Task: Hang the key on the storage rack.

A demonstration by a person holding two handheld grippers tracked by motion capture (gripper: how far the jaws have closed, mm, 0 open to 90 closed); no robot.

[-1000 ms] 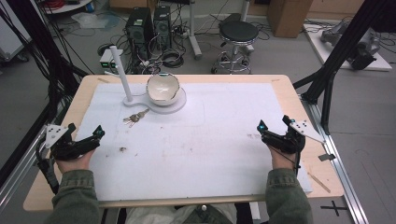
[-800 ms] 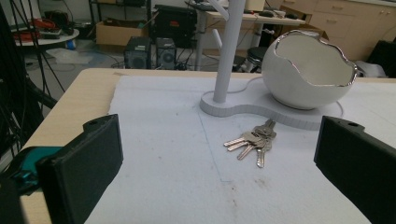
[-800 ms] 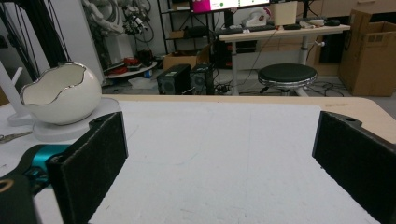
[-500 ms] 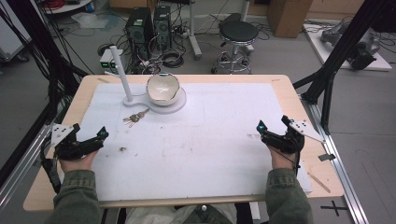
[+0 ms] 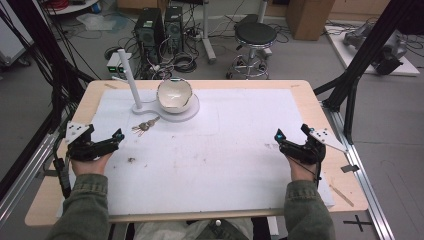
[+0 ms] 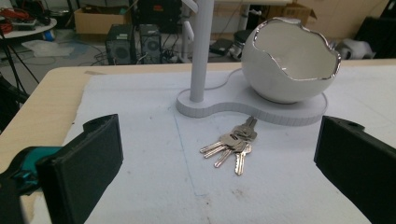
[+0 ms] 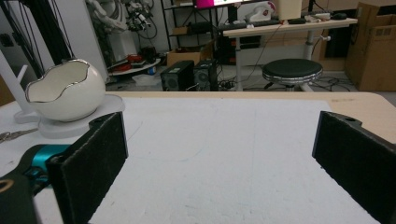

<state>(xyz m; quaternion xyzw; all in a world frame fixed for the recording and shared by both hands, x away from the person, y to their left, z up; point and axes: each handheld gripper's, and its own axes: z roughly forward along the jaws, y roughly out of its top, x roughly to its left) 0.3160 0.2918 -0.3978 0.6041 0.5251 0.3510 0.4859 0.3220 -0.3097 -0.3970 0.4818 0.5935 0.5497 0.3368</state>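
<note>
A pale wooden table [image 5: 305, 92] carries a big white foam mat [image 5: 225, 150] that covers nearly all of its top. Towards the far left of the mat stands a white holder [image 5: 172, 114] with a flat base and a slim upright post, and in it sits a white egg-shaped ceramic bowl with a jagged silver rim [image 5: 174, 94]. Both of the person's hands rest low near the front of the table, well apart from each other. The left gripper [image 5: 111, 140] sits at the mat's left edge, its two black jaws spread wide with nothing between them, aimed at the holder. The right gripper [image 5: 291, 137] rests by the right edge, its jaws likewise wide apart and empty. A small bunch of silver keys [image 5: 145, 126] lies flat on the mat just in front of the holder's base, near the left gripper but not touching it; in the left gripper view the bunch [image 6: 232, 143] lies between the jaws' lines, farther off.
</note>
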